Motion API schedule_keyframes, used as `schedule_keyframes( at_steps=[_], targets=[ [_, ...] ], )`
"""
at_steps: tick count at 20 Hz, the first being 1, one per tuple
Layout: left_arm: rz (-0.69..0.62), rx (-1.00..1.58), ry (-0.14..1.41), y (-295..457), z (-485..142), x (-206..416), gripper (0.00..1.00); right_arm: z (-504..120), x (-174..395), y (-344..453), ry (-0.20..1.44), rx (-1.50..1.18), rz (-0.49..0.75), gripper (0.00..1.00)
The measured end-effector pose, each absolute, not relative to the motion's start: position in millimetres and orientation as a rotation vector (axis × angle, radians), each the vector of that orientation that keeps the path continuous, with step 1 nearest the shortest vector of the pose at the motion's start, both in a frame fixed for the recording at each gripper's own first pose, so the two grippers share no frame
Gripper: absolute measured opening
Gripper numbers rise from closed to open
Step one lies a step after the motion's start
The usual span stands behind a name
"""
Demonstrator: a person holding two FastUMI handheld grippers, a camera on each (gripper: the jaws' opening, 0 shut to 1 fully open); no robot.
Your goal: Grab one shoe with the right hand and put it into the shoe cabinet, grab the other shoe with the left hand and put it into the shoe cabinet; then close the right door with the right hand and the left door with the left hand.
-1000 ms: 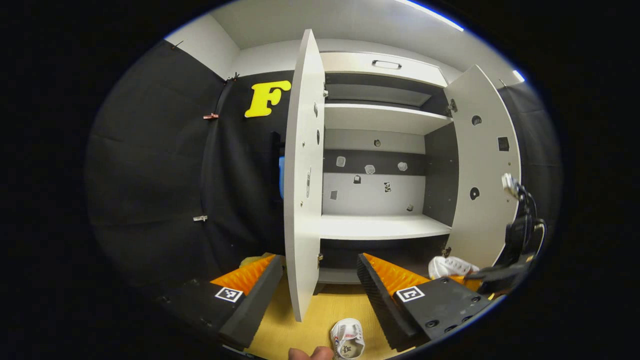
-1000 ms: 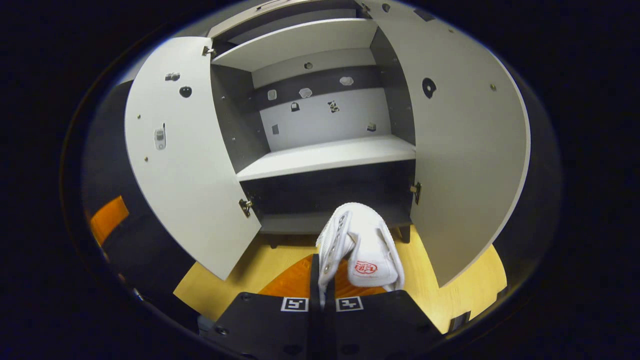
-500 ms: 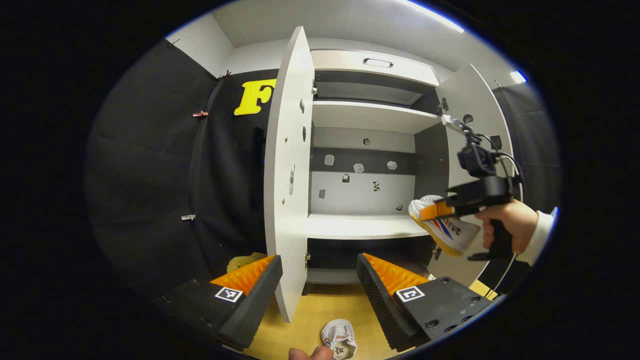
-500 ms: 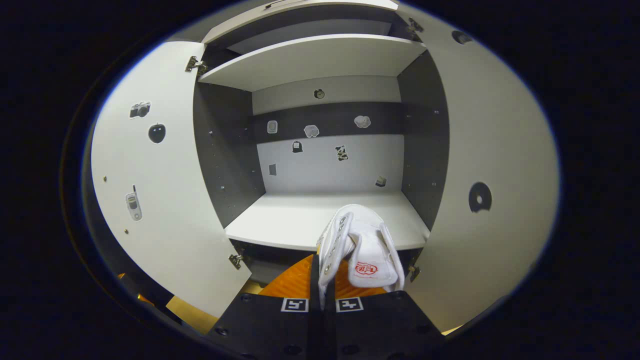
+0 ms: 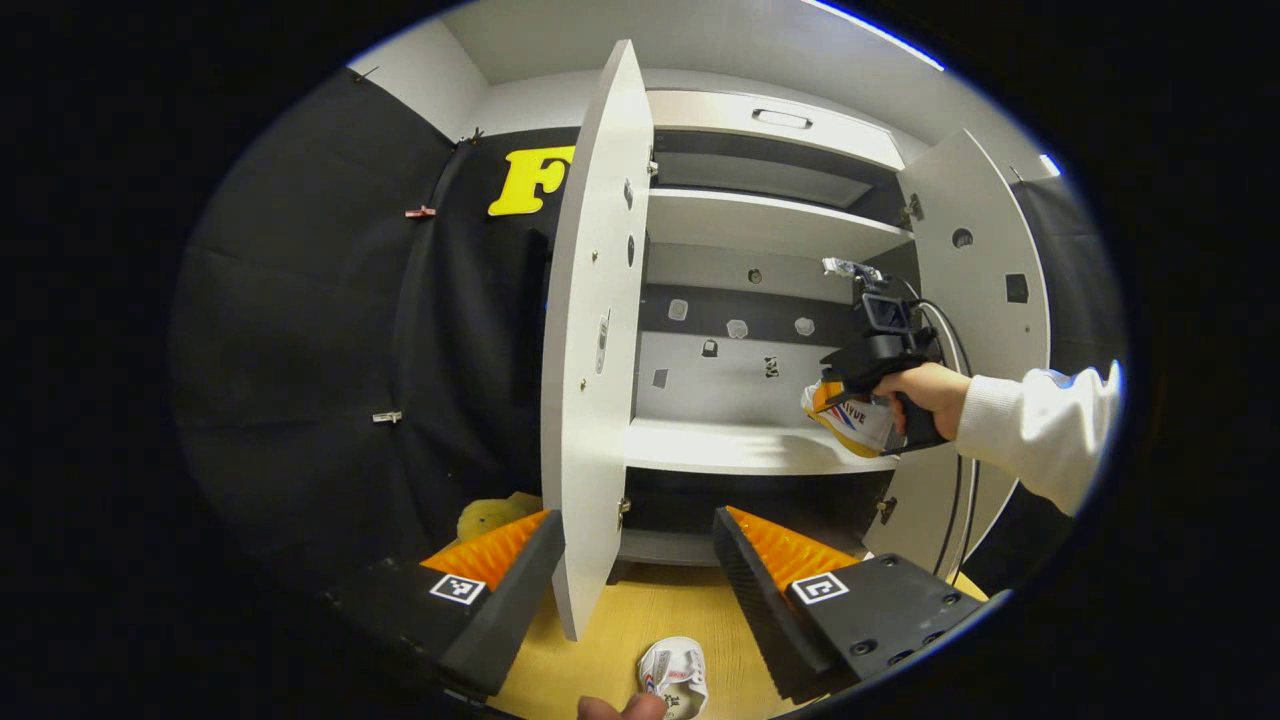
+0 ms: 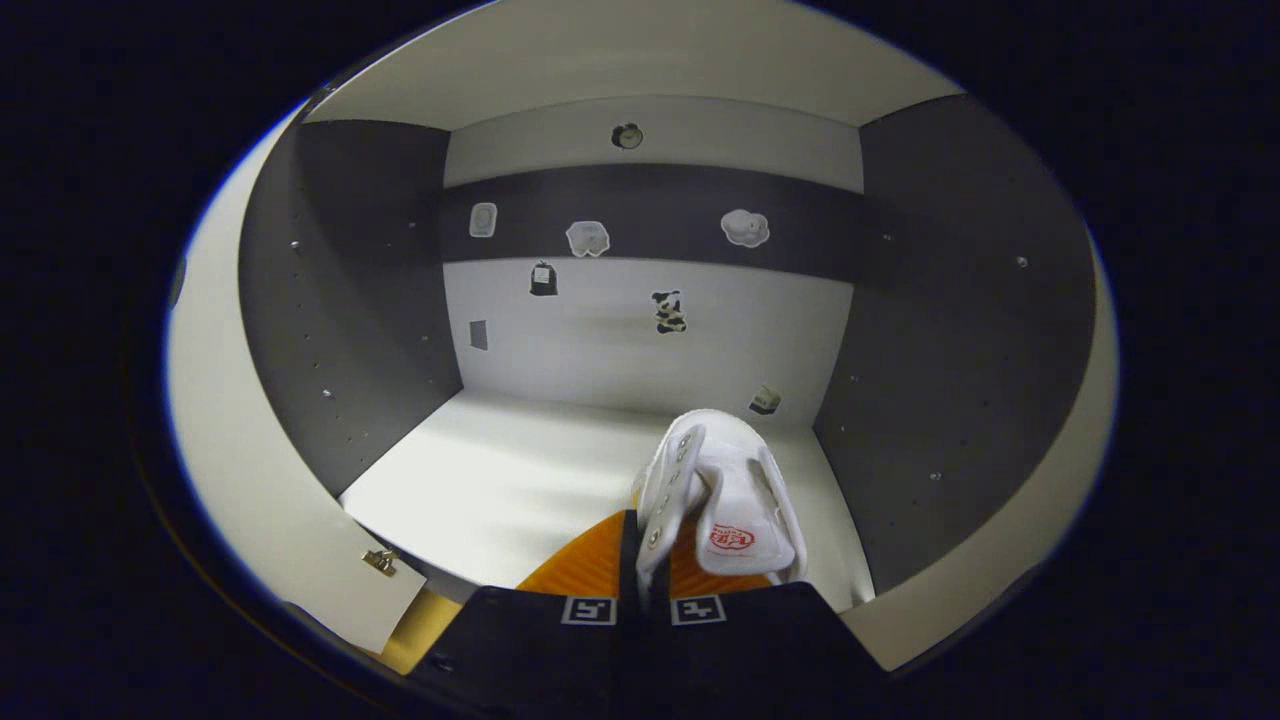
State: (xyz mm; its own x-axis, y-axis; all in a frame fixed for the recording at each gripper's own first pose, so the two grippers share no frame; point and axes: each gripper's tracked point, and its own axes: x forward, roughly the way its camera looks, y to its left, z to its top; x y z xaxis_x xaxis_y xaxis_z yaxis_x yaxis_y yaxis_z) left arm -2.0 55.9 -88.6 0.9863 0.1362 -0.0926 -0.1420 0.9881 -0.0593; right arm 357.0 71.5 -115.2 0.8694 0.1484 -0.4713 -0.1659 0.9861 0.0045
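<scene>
My right gripper [image 6: 642, 560] is shut on the side wall of a white shoe [image 6: 725, 495] and holds it just above the middle shelf [image 6: 500, 480], inside the open shoe cabinet. In the left gripper view the same white shoe [image 5: 855, 420] hangs in the right gripper [image 5: 850, 385] over the shelf's [image 5: 730, 445] right end, held by a hand in a white sleeve. My left gripper [image 5: 635, 560] stands open, low before the left door's [image 5: 590, 330] edge. The second white shoe [image 5: 672, 677] lies on the wooden floor [image 5: 640, 620] between the left gripper's fingers, near the bottom.
Both cabinet doors are open; the right door [image 5: 975, 270] stands behind the sleeve. An upper shelf [image 5: 770, 220] and a dark lower compartment [image 5: 740, 500] are visible. Small stickers dot the back wall [image 6: 640, 330]. A yellow object [image 5: 490, 515] lies on the floor to the left. A fingertip [image 5: 620, 708] shows at the bottom edge.
The right gripper has carried its shoe up and forward, from before the lower compartment into the middle shelf space. The left gripper has stayed nearly still over the other shoe.
</scene>
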Motion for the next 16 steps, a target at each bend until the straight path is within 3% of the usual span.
schedule_keyframes(
  at_steps=[8, 13, 16],
  targets=[
    [0.204, -0.053, 0.094, 67.4, -90.0, 5.5, 0.95, -164.6, 436.5, 68.6, 0.575, -0.185, 0.116, 0.05],
    [0.224, -0.053, 0.110, 70.9, -95.0, 3.5, 0.95, -188.1, 450.6, 69.5, 0.608, -0.255, 0.098, 0.05],
    [0.221, -0.059, 0.114, 70.4, -96.3, 4.1, 0.95, -187.7, 452.8, 63.8, 0.607, -0.269, 0.055, 0.11]
  ],
)
